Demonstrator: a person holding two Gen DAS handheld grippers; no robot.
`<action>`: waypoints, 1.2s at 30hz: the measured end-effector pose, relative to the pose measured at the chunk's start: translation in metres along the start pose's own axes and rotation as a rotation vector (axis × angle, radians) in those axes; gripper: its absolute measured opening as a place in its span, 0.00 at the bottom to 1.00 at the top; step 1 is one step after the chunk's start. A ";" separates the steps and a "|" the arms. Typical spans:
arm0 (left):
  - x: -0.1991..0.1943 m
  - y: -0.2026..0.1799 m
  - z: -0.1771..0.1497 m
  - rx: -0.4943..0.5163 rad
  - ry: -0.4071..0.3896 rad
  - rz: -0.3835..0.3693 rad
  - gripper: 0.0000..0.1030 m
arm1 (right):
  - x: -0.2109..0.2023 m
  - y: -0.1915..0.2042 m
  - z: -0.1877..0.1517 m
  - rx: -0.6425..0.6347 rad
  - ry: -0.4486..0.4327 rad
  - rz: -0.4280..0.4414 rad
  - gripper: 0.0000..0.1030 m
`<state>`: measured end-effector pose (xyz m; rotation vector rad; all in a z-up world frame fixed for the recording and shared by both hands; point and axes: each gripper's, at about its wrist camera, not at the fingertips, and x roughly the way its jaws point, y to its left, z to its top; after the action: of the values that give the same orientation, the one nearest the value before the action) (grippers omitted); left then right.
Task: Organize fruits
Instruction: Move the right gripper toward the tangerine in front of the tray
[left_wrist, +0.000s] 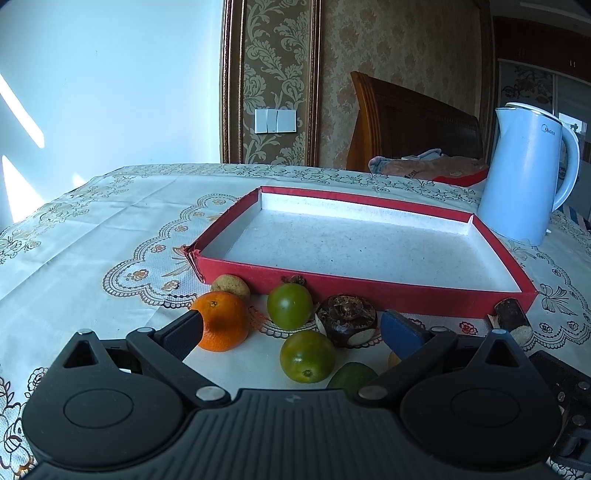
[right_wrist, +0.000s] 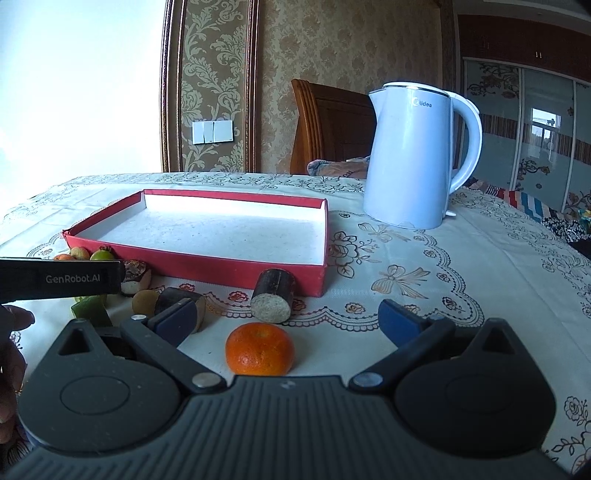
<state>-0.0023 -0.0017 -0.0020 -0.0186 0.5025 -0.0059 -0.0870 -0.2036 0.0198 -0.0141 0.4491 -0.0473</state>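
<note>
Tablecloth scene | tray (right_wrist: 236, 272) empty, fruits before it | right gripper (right_wrist: 288, 321) released, orange (right_wrist: 260, 349) centred between jaws, nearest | left gripper (left_wrist: 291, 330) released over green fruit (left_wrist: 307, 355)

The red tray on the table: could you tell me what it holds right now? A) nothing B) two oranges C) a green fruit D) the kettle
A: the red tray shows only its bare white floor in both wrist views, while the orange and the green fruit lie on the tablecloth in front of it.
</note>
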 end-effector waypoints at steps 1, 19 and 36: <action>0.000 0.000 0.000 0.002 0.001 0.001 1.00 | 0.000 0.000 0.000 -0.003 -0.001 0.001 1.00; -0.003 0.006 -0.003 0.000 -0.006 0.036 1.00 | 0.000 0.000 -0.001 -0.004 -0.010 0.020 1.00; -0.021 0.022 -0.015 -0.005 -0.015 -0.021 1.00 | -0.006 -0.010 -0.003 -0.023 -0.004 0.050 0.89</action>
<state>-0.0281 0.0205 -0.0051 -0.0293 0.4874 -0.0252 -0.0937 -0.2133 0.0198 -0.0256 0.4459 0.0074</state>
